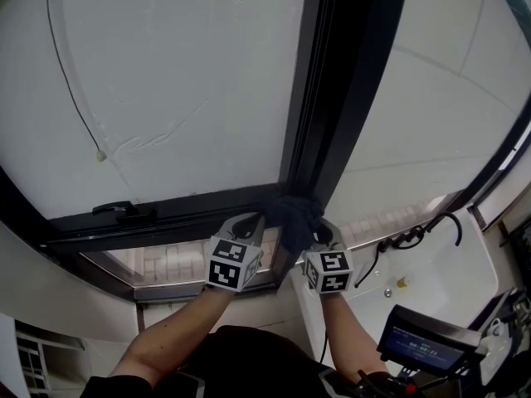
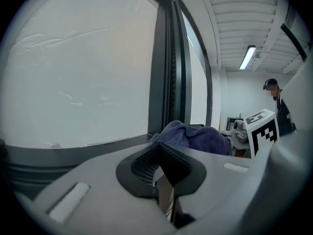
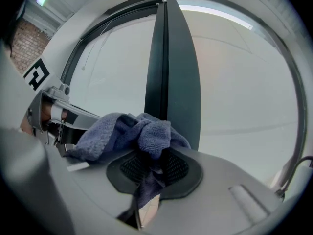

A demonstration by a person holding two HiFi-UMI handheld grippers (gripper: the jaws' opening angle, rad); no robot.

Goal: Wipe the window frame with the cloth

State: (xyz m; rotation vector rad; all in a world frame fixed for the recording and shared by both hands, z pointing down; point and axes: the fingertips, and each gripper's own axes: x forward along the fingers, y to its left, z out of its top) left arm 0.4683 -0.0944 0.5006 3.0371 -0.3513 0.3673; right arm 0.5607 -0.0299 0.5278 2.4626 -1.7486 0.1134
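A thin cord (image 1: 70, 81) hangs down the far left of the pale window pane (image 1: 191, 73). Below it, a dark handle (image 1: 124, 211) lies flat on the bottom rail of the window frame (image 1: 330, 81). The frame is black, and its upright bar meets the bottom rail near the middle of the head view.

The left gripper (image 1: 249, 224) is held at the bottom rail, just left of that corner. In its own view the two jaws are pressed together with nothing between them. The blue cloth (image 1: 295, 215) sits just beyond and to the right of them.

The cloth is bunched into a soft lump right at the corner, where the upright bar meets the rail, and it touches the frame there.

The right gripper (image 1: 320, 232) is just right of the left one, the two marker cubes side by side. Its jaws are closed on a fold of the cloth. One strip runs down between the pads, and the rest bulges out at the tips against the upright bar.

Further right, black cables (image 1: 415, 237) lie on a white surface (image 1: 431, 272) beside the window. A dark screen (image 1: 425, 343) stands near the lower right corner.

In the left gripper view a person (image 2: 279, 109) stands far off to the right under a ceiling light (image 2: 248, 57).
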